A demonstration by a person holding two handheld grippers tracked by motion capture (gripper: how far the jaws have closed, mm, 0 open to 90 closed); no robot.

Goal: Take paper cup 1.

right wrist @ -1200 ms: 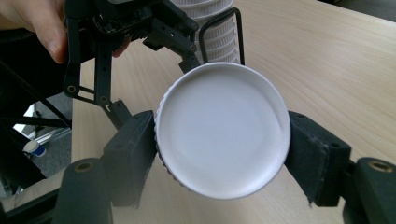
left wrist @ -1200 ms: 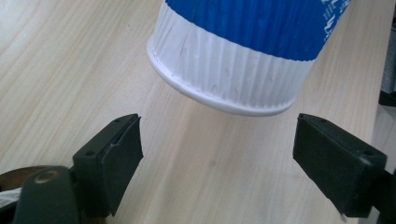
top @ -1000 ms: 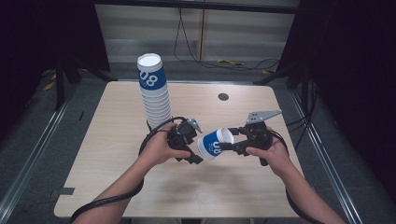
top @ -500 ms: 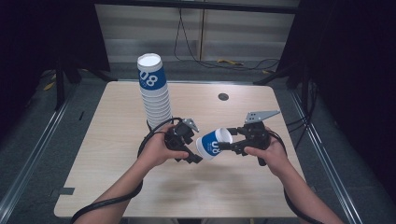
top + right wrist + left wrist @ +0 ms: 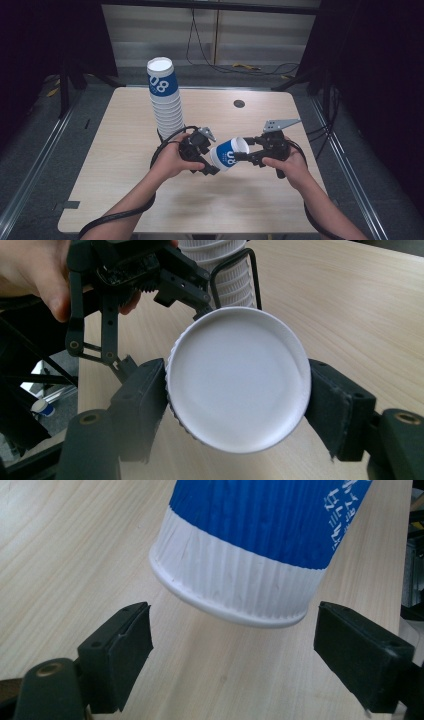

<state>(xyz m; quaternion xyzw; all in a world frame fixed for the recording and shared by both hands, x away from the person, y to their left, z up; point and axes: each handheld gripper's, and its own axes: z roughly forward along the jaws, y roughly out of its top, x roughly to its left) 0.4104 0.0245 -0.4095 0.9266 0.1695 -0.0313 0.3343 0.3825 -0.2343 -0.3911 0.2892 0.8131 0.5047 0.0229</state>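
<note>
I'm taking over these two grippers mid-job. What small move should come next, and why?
Probably ease the left gripper forward and close it on the cup's rim end. The right gripper already clamps the cup's base, while the left jaws stand open just short of the rim, beside the cup stack.

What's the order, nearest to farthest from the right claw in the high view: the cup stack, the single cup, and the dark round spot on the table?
1. Single cup: between the right claw's pads, on its side above the table.
2. Dark round spot: farther back, near the table's far edge.
3. Cup stack: back left, beyond the left claw.
</note>
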